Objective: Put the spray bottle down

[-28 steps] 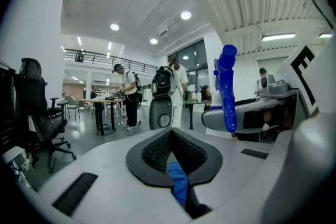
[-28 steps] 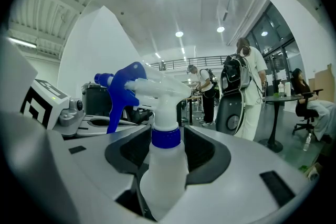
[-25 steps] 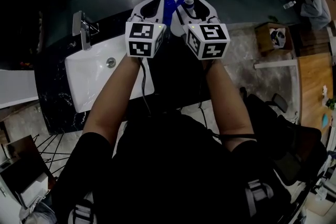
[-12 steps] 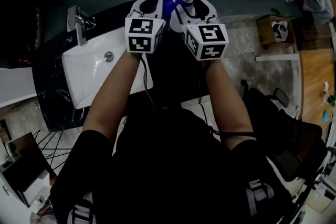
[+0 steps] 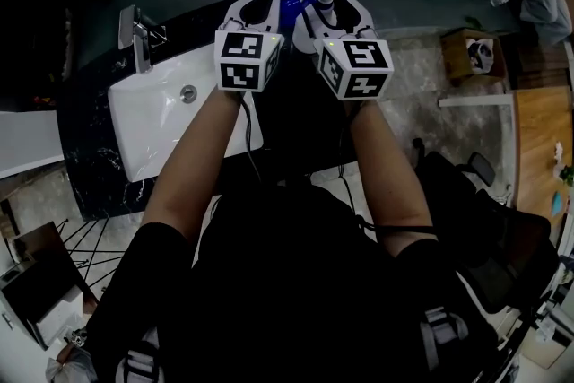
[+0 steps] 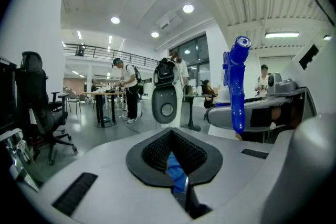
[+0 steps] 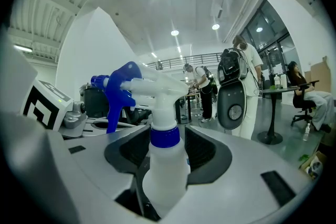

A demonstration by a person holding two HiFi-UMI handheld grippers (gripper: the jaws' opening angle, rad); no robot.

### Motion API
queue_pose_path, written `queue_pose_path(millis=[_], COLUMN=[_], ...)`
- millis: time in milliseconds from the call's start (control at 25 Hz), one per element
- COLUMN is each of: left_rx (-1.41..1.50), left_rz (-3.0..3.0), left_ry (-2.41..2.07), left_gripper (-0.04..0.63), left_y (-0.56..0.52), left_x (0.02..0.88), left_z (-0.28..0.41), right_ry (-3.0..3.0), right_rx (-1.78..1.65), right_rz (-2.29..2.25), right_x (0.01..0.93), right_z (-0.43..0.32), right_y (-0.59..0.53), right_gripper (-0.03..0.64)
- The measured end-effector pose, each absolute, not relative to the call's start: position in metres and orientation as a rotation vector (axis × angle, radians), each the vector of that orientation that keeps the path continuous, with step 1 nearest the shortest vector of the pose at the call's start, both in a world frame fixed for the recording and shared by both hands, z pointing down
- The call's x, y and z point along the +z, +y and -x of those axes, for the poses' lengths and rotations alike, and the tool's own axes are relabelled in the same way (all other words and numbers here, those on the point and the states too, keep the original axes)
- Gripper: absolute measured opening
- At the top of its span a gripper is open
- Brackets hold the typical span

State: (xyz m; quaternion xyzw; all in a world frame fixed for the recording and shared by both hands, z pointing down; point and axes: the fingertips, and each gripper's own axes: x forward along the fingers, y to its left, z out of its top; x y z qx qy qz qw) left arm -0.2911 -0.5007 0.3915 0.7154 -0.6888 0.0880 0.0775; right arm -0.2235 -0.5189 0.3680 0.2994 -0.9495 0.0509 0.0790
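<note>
Right hand-held gripper [image 5: 334,13] clamps spray bottle [image 7: 167,165]; left hand-held gripper [image 5: 256,13] pinches blue cloth [image 6: 176,176]. Risk: release before base meets worktop [image 5: 85,175], bottle topples.

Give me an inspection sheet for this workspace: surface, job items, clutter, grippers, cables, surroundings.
Surface: black counter with a white sink and a faucet.
Job's things: spray bottle, white with a blue trigger and collar, upright and held off the counter, not yet put down.
Clutter: nothing seen on the visible counter.
Grippers: right gripper, fingers closed on the bottle's body. Left gripper, fingers pinching a blue cloth.
Cables: black cable runs from the left gripper along the forearm.
Surroundings: cardboard box on the floor, office chair, people at tables in the background.
</note>
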Motion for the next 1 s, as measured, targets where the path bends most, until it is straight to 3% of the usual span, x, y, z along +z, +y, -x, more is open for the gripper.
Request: queue_pose_path(millis=[1000], left_rx=[0.264], left_rz=[-2.136], left_ry=[-2.082], left_gripper=[-0.003], left_y=[-0.462], left_x=[0.383], left_z=[0.284], right_ry=[-2.84], right_rx=[0.138], right_rz=[-0.929], right_x=[0.359], right_z=[0.196], right_y=[-0.491], right_gripper=[0.193])
